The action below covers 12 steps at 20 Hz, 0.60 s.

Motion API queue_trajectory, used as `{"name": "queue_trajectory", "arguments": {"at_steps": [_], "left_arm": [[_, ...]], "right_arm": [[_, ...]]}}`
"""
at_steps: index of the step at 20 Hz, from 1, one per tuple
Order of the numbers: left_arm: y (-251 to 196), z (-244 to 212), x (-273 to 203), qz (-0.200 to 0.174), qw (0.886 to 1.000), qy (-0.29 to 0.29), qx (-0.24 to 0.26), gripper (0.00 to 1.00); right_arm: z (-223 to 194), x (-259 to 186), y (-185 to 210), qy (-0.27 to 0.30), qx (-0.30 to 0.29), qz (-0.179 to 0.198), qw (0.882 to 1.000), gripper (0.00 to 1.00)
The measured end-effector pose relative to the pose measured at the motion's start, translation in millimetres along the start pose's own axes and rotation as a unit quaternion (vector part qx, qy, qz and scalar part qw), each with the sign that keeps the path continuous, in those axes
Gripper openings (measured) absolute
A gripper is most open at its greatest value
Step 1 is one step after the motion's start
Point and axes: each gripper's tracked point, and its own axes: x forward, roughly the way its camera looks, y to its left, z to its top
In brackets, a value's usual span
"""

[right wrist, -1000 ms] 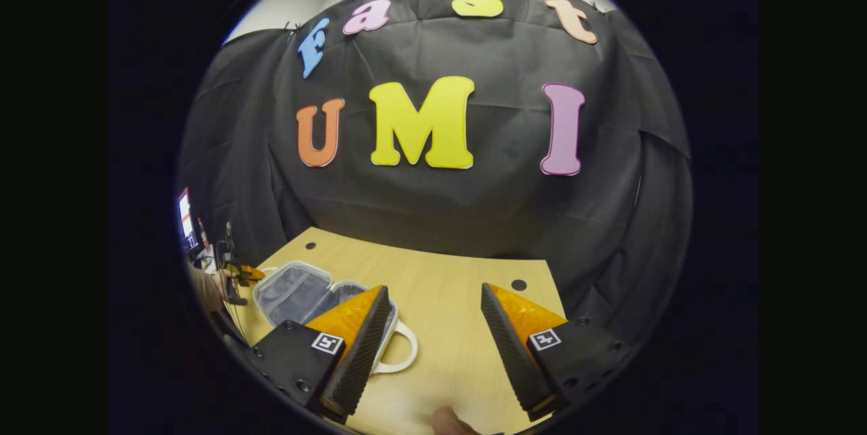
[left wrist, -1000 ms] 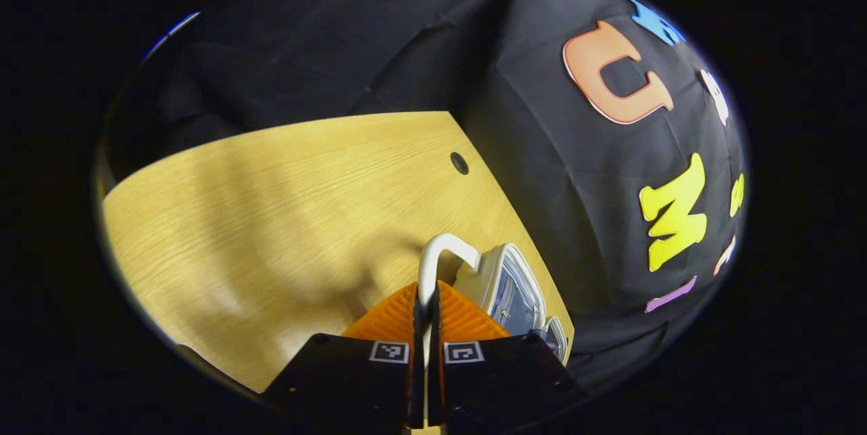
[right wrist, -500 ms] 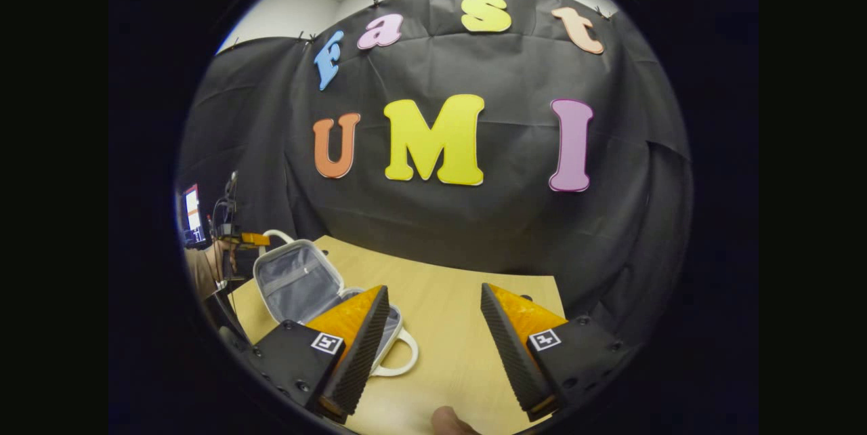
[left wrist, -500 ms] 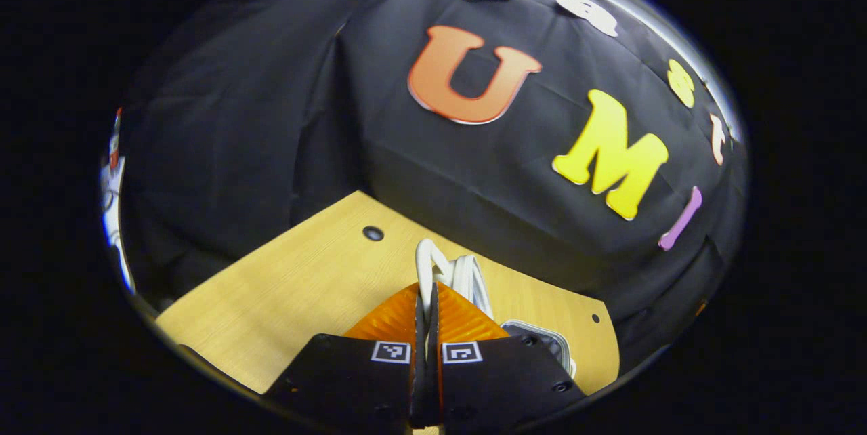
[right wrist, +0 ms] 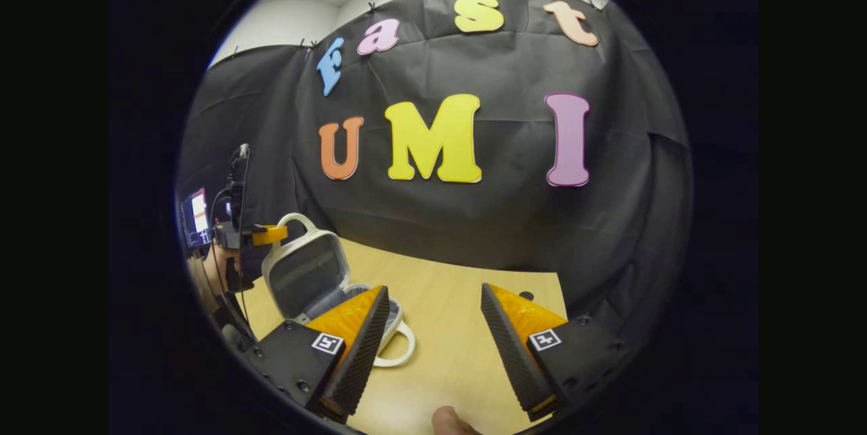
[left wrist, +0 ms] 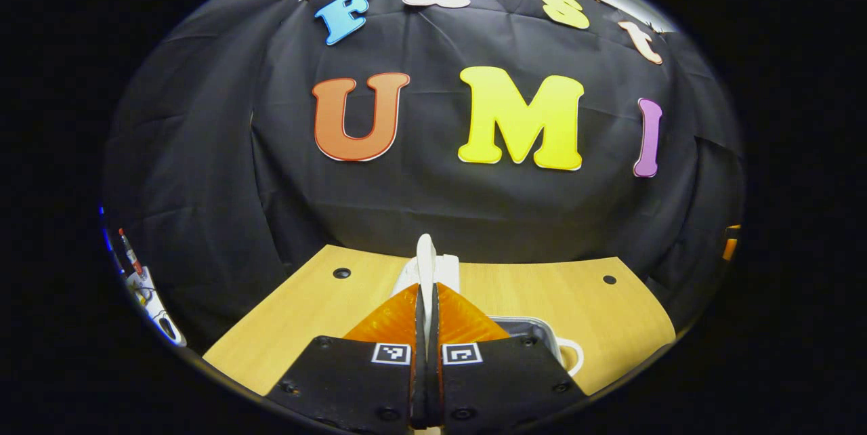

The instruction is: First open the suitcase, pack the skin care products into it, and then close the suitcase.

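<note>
Left tongs (left wrist: 427, 299) pressed together on the white lid handle (left wrist: 425, 262), bottom centre of left gripper view. Suitcase (right wrist: 308, 279) open on the table (right wrist: 447, 326), lid upright, lower left in right gripper view. Right tongs (right wrist: 433, 340) spread, holding nothing, above the table.

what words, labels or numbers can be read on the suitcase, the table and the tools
Suitcase: none; its raised lid and white handle are plain.
Table: none.
Square markers on the left tool, shut on the handle, and on the open right tool: coded patterns, no words.
Small screen: too small to read.
</note>
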Motion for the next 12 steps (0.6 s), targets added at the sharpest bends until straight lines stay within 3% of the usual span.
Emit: {"name": "queue_trajectory", "arguments": {"at_steps": [6, 12], "left_arm": [[-108.7, -37.7, 0.4, -0.058, 0.998, 0.025, 0.031, 0.03], [-188.3, -111.9, 14.9, -0.114, 0.984, 0.099, 0.099, 0.03]], "right_arm": [[-1.7, -13.0, -25.2, -0.004, 0.004, -0.004, 1.0, 0.81], [-5.9, -30.7, -61.9, -0.003, -0.003, -0.021, 1.0, 0.81]]}}
